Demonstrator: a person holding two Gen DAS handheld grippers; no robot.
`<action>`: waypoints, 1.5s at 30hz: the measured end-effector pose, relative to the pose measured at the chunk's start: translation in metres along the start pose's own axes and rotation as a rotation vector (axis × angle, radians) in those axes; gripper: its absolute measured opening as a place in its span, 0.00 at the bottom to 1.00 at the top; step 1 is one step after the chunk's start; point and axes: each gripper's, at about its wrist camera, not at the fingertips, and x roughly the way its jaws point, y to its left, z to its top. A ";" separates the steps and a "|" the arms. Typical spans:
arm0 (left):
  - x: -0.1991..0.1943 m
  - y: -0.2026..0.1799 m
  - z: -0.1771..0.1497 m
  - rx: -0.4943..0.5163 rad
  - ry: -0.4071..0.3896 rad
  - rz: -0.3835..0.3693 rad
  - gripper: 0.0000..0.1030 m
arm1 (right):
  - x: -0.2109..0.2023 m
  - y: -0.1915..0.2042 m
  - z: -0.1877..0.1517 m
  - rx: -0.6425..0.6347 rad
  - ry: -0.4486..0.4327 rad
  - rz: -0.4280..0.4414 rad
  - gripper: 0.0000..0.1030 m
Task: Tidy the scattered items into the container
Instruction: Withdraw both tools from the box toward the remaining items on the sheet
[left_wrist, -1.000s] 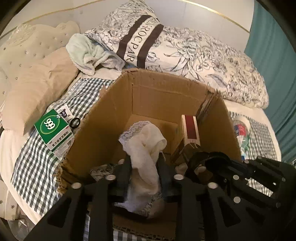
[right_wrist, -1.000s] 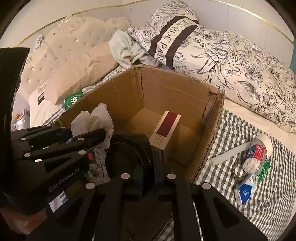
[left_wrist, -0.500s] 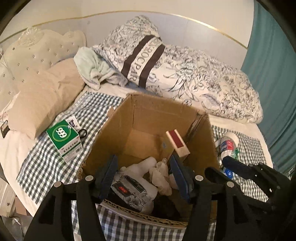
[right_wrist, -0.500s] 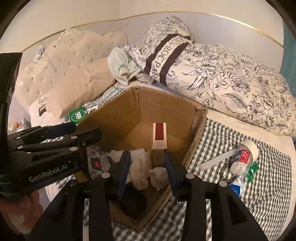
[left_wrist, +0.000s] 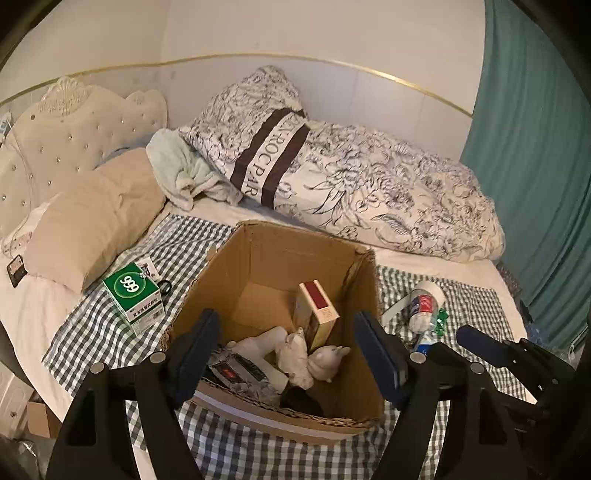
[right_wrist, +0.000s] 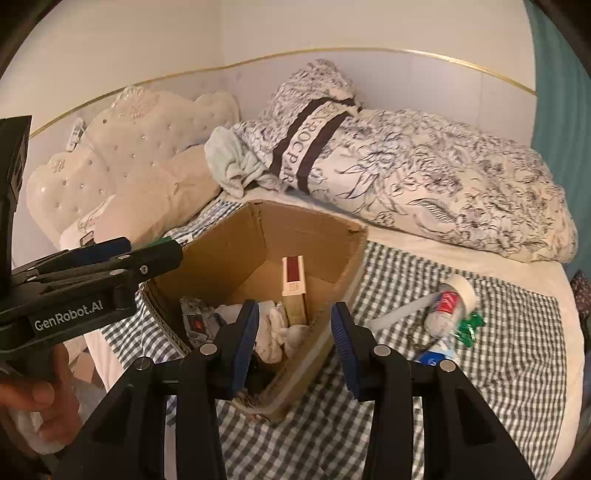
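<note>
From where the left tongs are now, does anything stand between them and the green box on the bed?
Nothing visible does. The left tongs are open above the cardboard box, and the green 999 box stands uncovered on the checkered cloth, beside the cardboard box.

- Your left wrist camera looks down from above the near edge of the cardboard box (left_wrist: 295, 258), close, facing the headboard (left_wrist: 74, 129).
- Your right wrist camera sits at the box's right corner, equally near.
- Both views share the box and the floral duvet (right_wrist: 424, 173).
</note>
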 end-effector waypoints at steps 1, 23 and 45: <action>-0.003 -0.002 0.000 0.001 -0.006 -0.002 0.77 | -0.006 -0.002 -0.001 0.004 -0.007 -0.004 0.41; -0.084 -0.073 -0.022 0.114 -0.118 -0.079 1.00 | -0.127 -0.049 -0.038 0.089 -0.153 -0.136 0.81; -0.100 -0.128 -0.046 0.270 -0.141 -0.157 1.00 | -0.158 -0.091 -0.079 0.178 -0.137 -0.183 1.00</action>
